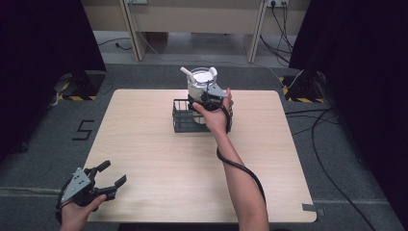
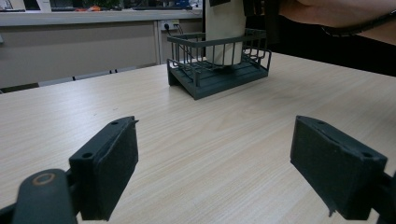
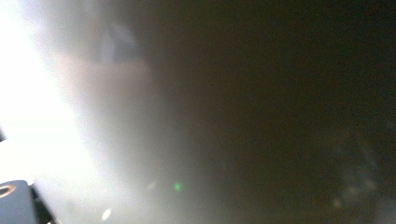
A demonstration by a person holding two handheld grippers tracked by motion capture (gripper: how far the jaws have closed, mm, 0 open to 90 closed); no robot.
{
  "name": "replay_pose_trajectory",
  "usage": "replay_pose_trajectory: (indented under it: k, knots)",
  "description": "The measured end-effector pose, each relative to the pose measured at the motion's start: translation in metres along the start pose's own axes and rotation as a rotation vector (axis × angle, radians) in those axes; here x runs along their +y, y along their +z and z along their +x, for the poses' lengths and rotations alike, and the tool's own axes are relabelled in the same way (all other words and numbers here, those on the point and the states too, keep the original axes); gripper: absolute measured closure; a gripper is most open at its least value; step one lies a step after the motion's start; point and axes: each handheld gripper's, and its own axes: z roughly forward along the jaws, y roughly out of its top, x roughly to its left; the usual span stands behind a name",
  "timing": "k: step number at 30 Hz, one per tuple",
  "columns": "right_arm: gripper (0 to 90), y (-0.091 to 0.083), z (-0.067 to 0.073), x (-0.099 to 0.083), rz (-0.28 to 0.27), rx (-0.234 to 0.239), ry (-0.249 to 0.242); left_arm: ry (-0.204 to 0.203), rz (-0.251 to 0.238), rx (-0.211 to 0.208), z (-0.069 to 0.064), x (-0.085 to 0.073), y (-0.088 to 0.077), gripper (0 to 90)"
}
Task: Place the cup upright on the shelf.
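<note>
The pale wooden surface (image 1: 159,159) carries a dark wire basket (image 1: 183,118) near the middle of its far edge. A white jug (image 1: 198,83) with a handle and spout stands upright in the basket, its body rising well above the wire rim. The right claw (image 1: 204,98) is pressed against the jug's near side, the hand wrapped around it from behind; its own camera is blurred by the white wall so close, and I cannot tell whether the jaws are clamped on it. The left claw (image 1: 110,174) hovers at the near left corner of the surface, jaws spread wide, nothing between them.
</note>
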Motion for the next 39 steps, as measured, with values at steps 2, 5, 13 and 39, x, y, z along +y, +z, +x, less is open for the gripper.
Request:
replay_pose_trajectory:
  k: [2, 5, 13, 39]
  knots:
    - [3.2, -0.002, 0.000, -0.001, -0.003, 0.001, 0.013, 0.000, 0.000, -0.001, 0.000, 0.000, 0.000, 14.6]
    - [3.2, -0.004, -0.001, -0.004, 0.001, 0.000, 0.016, 0.002, 0.000, -0.001, 0.000, 0.000, 0.000, 14.6]
    - [2.9, -0.012, 0.001, -0.008, 0.007, 0.001, 0.009, 0.005, 0.000, -0.002, 0.000, 0.000, 0.000, 14.5]
    - [7.7, -0.052, -0.006, -0.019, 0.007, -0.002, 0.022, 0.006, 0.000, 0.000, -0.001, 0.000, 0.000, 14.5]
